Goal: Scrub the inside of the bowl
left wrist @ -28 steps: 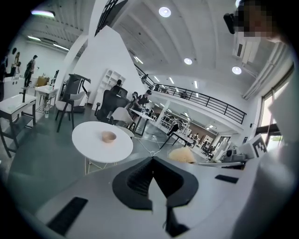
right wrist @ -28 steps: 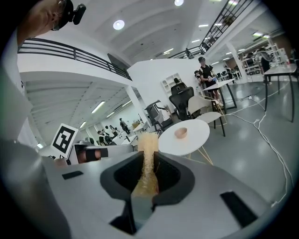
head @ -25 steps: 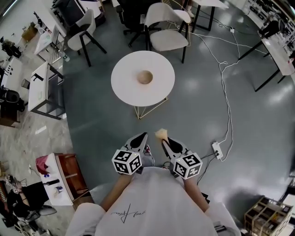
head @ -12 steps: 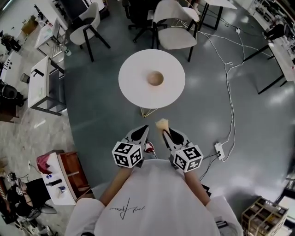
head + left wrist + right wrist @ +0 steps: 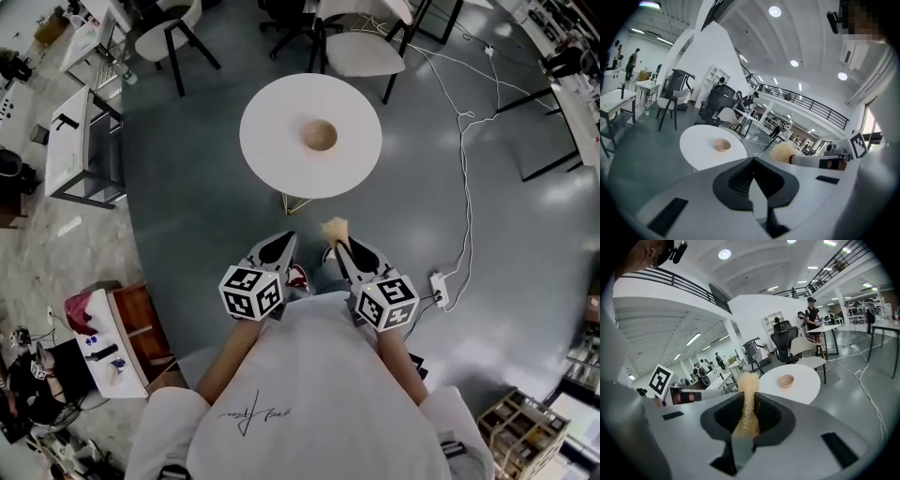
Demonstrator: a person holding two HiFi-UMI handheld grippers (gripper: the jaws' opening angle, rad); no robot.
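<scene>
- Closer in than a second ago: the table [image 5: 272, 141] looks bigger in the head view and sits higher in it. The strip of floor [image 5: 187, 216] between its near edge and my tips has shrunk.
- Both my grippers have gone forward side by side and now sit higher in the head view, with the same spacing between them.
- Left gripper [image 5: 287, 240]: jaws pressed together with nothing in them, same as in both earlier frames.
- Right gripper [image 5: 338, 247]: jaws clamped on the brush [image 5: 335, 228], as before. The handle is pinched between the pads and the pale tuft sticks out past the tips toward the table.
- The brush isn't at the table yet; its tuft hangs over the floor, just short of the near edge.
- The bowl [image 5: 320, 135] hasn't budged. It stands upright near the middle of the round white top, well apart from both grippers.
- Inside the bowl there's a plain tan hollow, and that's all any view gives me.
- In the left gripper view the bowl lies ahead, left of my tips, and the tuft pokes in from the right.
- In the right gripper view the bowl lies ahead, right of the tuft.
- At the bottom right of the head view stands a wooden crate [image 5: 525, 427] with compartments; its contents are too small to tell.
</scene>
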